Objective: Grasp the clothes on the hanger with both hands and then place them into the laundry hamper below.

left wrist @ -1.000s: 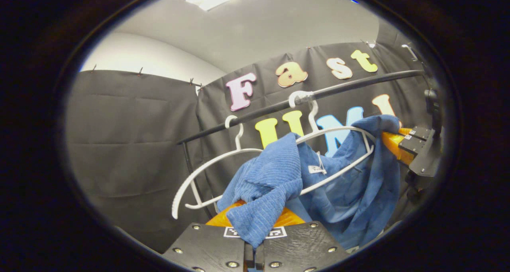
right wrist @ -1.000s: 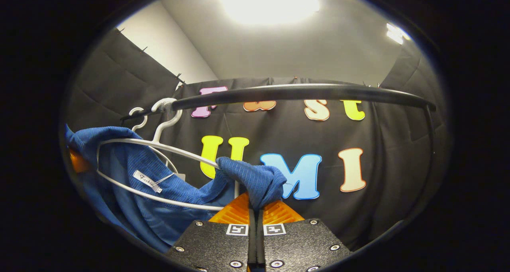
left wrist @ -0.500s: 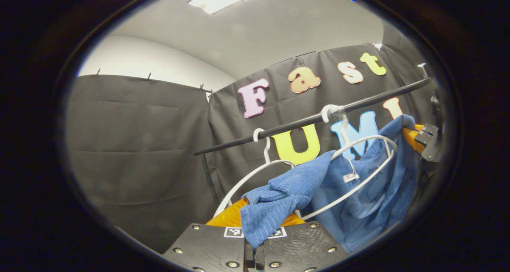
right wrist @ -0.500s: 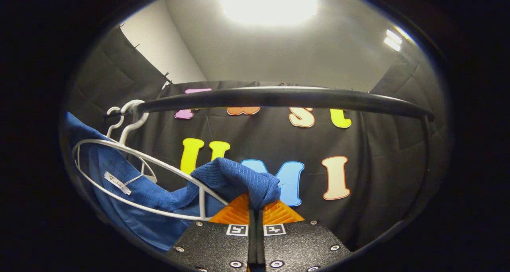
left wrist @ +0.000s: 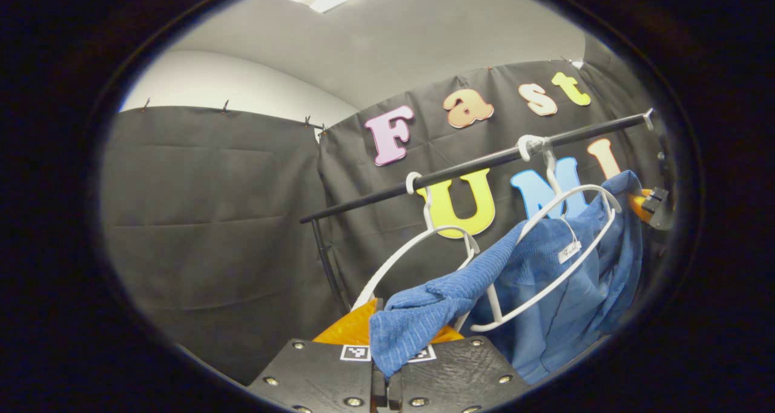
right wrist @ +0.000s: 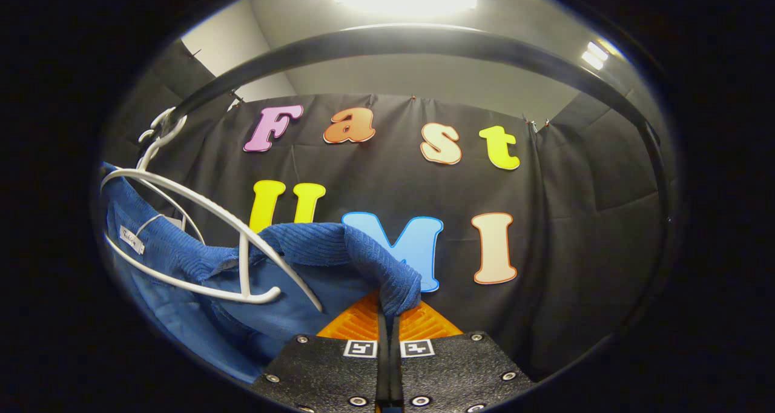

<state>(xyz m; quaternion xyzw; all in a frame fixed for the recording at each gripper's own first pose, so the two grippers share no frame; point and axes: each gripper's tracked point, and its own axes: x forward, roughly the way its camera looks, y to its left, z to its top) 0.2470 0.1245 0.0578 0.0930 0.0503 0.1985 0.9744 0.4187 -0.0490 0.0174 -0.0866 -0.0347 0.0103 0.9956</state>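
At the bottom middle of both views, I have my left tool (left wrist: 387, 364) and right tool (right wrist: 387, 316) each pinched tight on the blue top (left wrist: 563, 292), partly slid off its white hanger (left wrist: 566, 246); dropping it into the hamper is left.

Left gripper (left wrist: 387, 340), fingers closed on a fold of blue garment (left wrist: 545, 292) bunched over the jaws. Garment runs up and right from the jaws across a white hanger (left wrist: 563, 249) to the right gripper (left wrist: 648, 204), which grips its far corner. Black rail (left wrist: 472, 168) above and beyond the jaws carries that hanger and a bare hanger (left wrist: 418, 249) just ahead of the jaws.
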